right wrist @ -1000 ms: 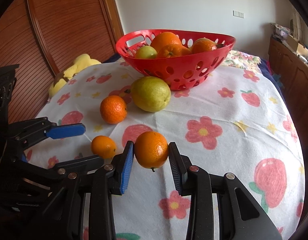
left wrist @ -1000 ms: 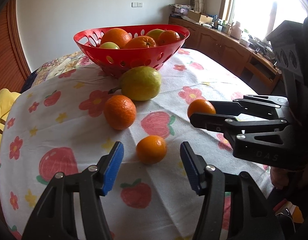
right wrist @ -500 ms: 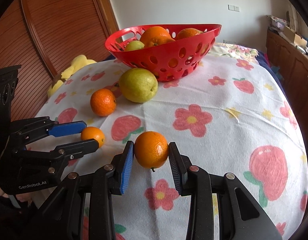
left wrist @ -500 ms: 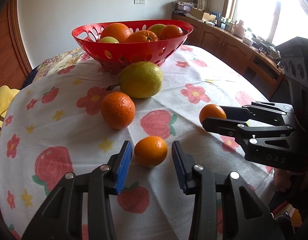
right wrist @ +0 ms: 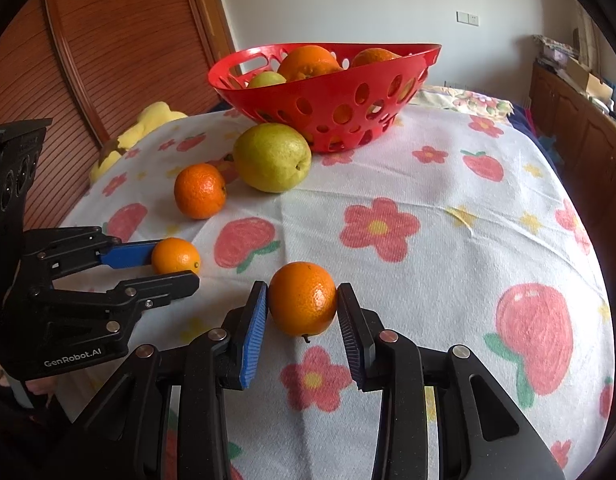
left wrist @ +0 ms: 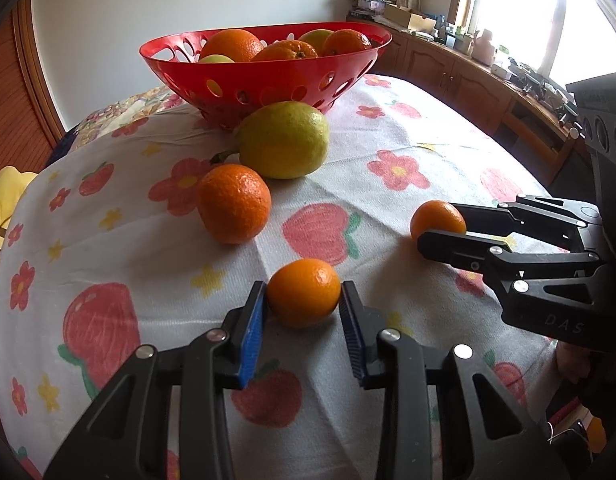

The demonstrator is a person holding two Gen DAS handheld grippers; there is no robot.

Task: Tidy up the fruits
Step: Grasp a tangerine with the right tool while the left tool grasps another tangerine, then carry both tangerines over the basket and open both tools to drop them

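Since a second ago the left gripper [left wrist: 302,306] has closed onto the small orange [left wrist: 303,293], while the right gripper [right wrist: 302,308] stays clamped on its orange [right wrist: 302,298]. Several fruits sit in the basket [left wrist: 268,80]; an orange [left wrist: 233,203] and pear [left wrist: 285,139] remain on the cloth [left wrist: 388,152] before it.

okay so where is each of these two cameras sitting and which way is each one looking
Left wrist: sits on the left tool, looking down its fingers across the table at the red basket; its pads close on a small orange; the right tool shows at right.
Right wrist: sits on the right tool, facing the same basket; its pads clamp an orange; the left tool shows at left.
Shared: basket, pear, loose orange, both held oranges.
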